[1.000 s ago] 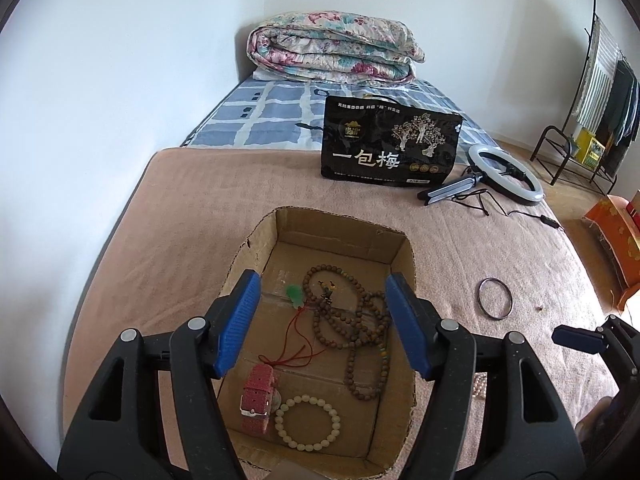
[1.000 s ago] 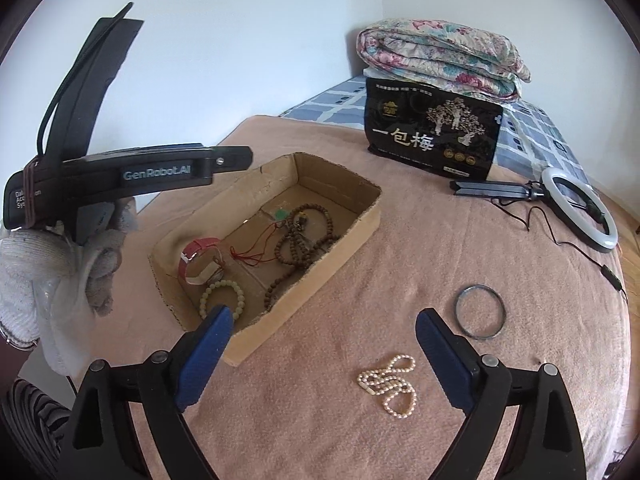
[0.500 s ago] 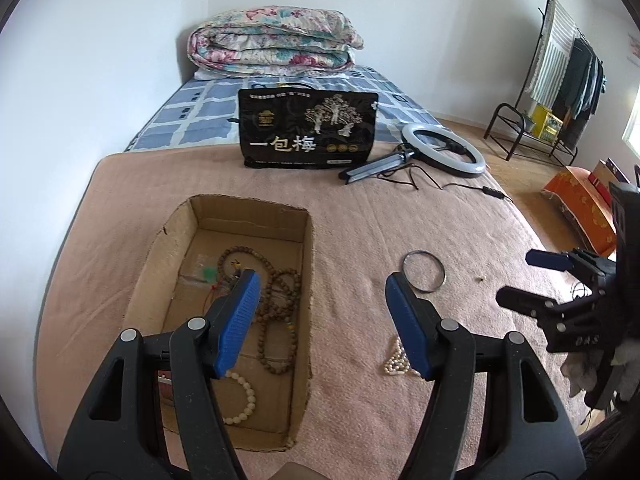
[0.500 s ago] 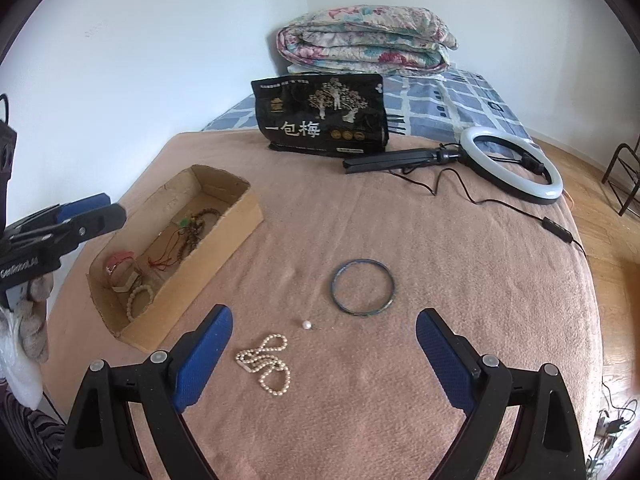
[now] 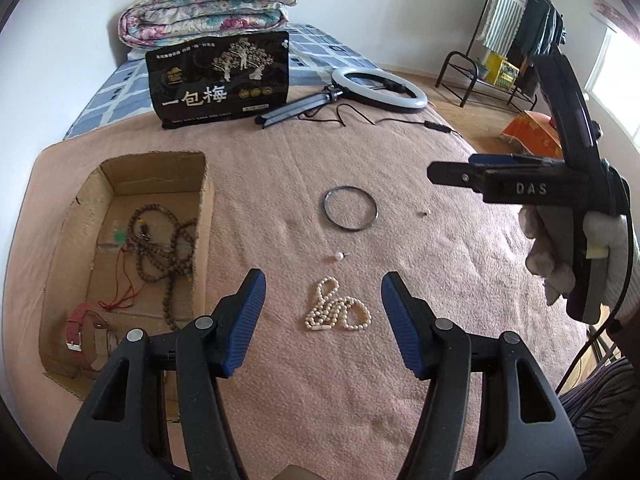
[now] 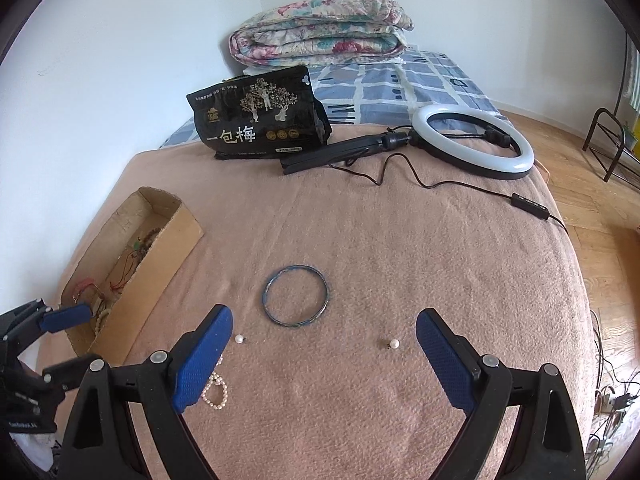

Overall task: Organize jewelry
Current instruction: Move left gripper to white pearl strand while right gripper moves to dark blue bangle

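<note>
Left tool: the left tool (image 5: 323, 312) is open wide and holds nothing. It hangs right over the pearl string (image 5: 337, 314), which lies curled on the bed between its two blue fingers (image 5: 246, 320).
Right tool: the right tool (image 6: 324, 356) is open wide too, with nothing in it. One small pearl (image 6: 395, 344) lies just inside its right finger. Another small pearl (image 6: 239, 338) lies beside its left finger.
Bed: the pink blanket (image 5: 420, 280) covers the near part of the bed, and all the loose pieces sit on it.
Bangle: the dark bangle (image 6: 296, 295) lies flat a little past the pearls, near the middle of the blanket.
Box: the cardboard box (image 5: 202, 200) sits by the left edge of the bed. Inside are brown bead strings (image 5: 160, 240), a red watch strap (image 5: 78, 328) and a red cord.
Far end: a black bag (image 5: 218, 80), a ring light (image 5: 378, 90) and a folded quilt sit at the far end of the bed.
What is left: I think the pearl string, the two small pearls and the bangle must go in the box.
What could go wrong: the pearl string is floppy, so a pinch on one loop may let the rest dangle and slip. The small pearls are round and could roll away. The soft blanket may get pinched too.
</note>
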